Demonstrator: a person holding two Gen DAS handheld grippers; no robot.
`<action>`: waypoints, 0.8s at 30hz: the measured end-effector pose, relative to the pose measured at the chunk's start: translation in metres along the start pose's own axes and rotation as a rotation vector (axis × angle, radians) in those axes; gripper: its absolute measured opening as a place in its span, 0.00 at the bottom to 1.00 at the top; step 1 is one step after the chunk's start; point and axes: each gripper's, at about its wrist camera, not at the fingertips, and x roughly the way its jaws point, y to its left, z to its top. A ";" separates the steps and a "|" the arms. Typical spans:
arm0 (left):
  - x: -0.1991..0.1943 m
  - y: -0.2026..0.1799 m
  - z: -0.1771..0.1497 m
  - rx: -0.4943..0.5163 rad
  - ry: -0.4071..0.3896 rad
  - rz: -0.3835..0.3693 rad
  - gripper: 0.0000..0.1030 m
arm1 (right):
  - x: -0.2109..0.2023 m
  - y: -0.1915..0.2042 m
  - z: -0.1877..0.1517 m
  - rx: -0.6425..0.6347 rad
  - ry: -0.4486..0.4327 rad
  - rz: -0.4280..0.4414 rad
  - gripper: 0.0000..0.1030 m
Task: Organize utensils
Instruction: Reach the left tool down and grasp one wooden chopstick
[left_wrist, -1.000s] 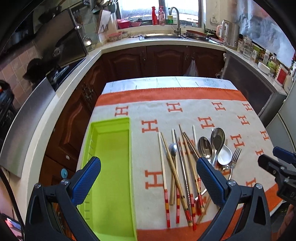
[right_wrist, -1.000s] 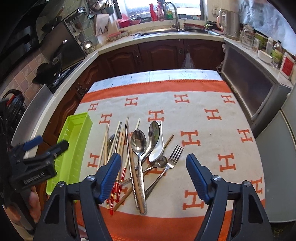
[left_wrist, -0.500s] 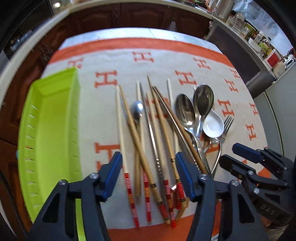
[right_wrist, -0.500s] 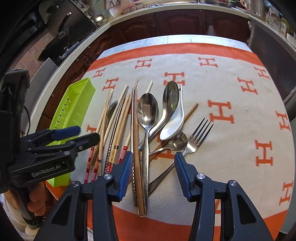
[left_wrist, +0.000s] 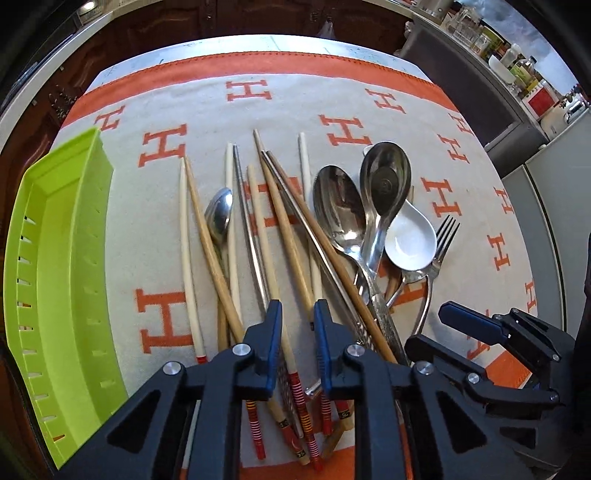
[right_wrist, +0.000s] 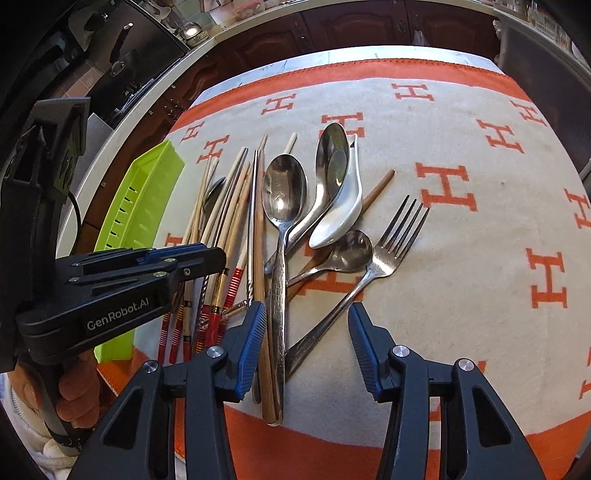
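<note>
A pile of utensils lies on the orange-and-cream cloth: several chopsticks (left_wrist: 273, 221), metal spoons (left_wrist: 338, 210), a white ceramic spoon (left_wrist: 410, 240) and a fork (left_wrist: 441, 243). A lime green tray (left_wrist: 59, 277) sits at the left. My left gripper (left_wrist: 297, 339) is low over the chopsticks' near ends, its jaws narrowed around one or two of them, not fully closed. My right gripper (right_wrist: 306, 339) is open, straddling the handles of a large spoon (right_wrist: 282, 206) and the fork (right_wrist: 391, 240). The left gripper also shows in the right wrist view (right_wrist: 207, 258).
The cloth (right_wrist: 461, 155) covers a table whose near edge lies just below both grippers. Dark wooden kitchen cabinets (right_wrist: 351, 22) and a counter surround the table. The right gripper shows at the lower right of the left wrist view (left_wrist: 480, 332).
Both grippers came down and forward to the pile. The left jaws narrowed from wide open to a small gap around the chopsticks. The right jaws narrowed somewhat.
</note>
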 end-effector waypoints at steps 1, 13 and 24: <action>0.001 0.000 0.000 0.004 0.010 -0.001 0.15 | 0.001 0.000 0.000 -0.001 0.000 0.001 0.47; 0.018 0.000 0.004 -0.017 0.013 -0.023 0.05 | -0.002 0.003 -0.003 -0.011 -0.007 0.018 0.47; -0.026 0.033 -0.011 -0.099 -0.065 -0.045 0.04 | 0.002 0.023 0.012 -0.047 -0.009 0.090 0.27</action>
